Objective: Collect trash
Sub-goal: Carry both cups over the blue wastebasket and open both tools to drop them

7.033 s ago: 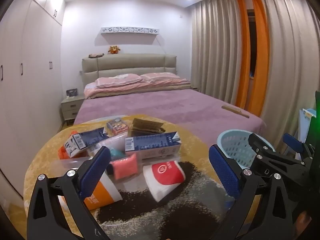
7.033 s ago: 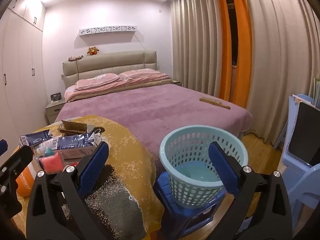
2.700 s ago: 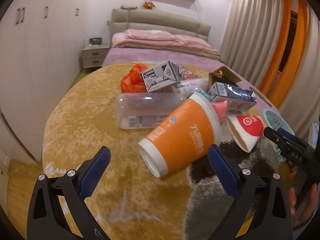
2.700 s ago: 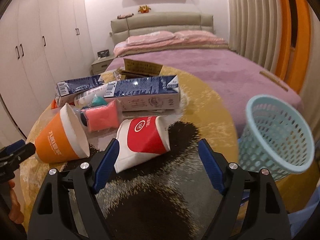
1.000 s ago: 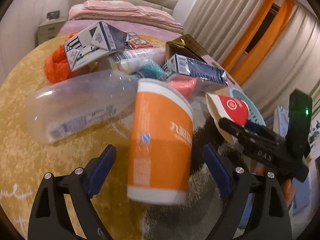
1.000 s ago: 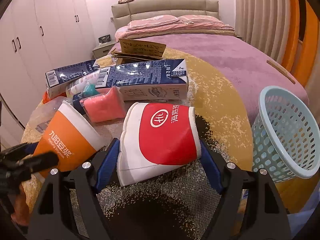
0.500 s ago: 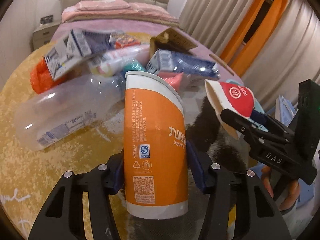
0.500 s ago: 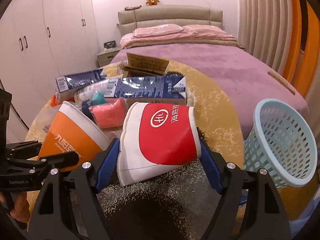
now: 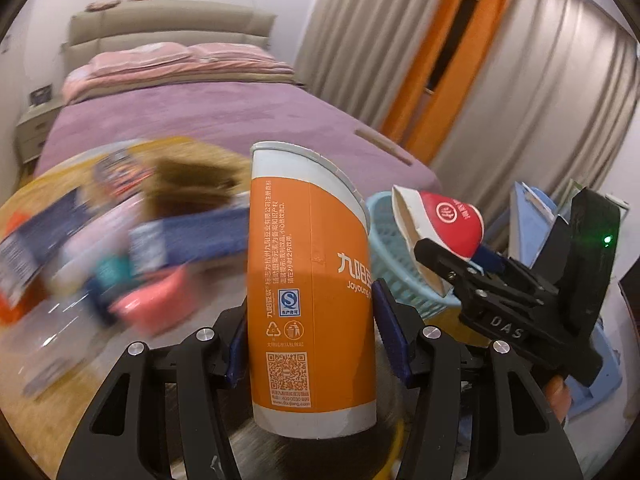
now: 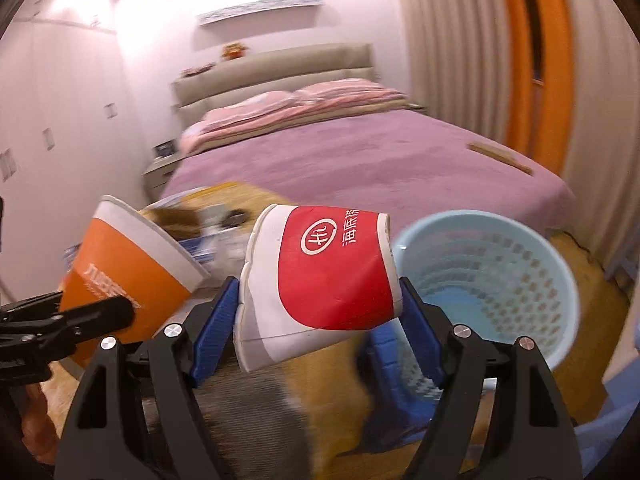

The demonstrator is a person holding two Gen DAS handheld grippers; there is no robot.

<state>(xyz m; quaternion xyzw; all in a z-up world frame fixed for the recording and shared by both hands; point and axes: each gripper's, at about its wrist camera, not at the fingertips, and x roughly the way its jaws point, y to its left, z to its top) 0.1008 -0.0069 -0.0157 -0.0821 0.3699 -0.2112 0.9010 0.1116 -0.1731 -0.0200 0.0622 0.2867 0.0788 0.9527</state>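
My left gripper is shut on a tall orange paper cup, held upright above the round table; the cup also shows at the left of the right wrist view. My right gripper is shut on a crushed red and white paper cup, held on its side; in the left wrist view that cup is over the near rim of the light blue basket. The basket stands just right of the red cup, its mouth open upward.
Blurred trash remains on the yellow round table: blue cartons, a clear plastic bottle, a pink packet. A purple bed lies behind. Curtains hang at the right. A blue stool is under the basket.
Both grippers have lifted their cups off the table and swung right toward the basket. The trash pile has slid to the left of the left wrist view.
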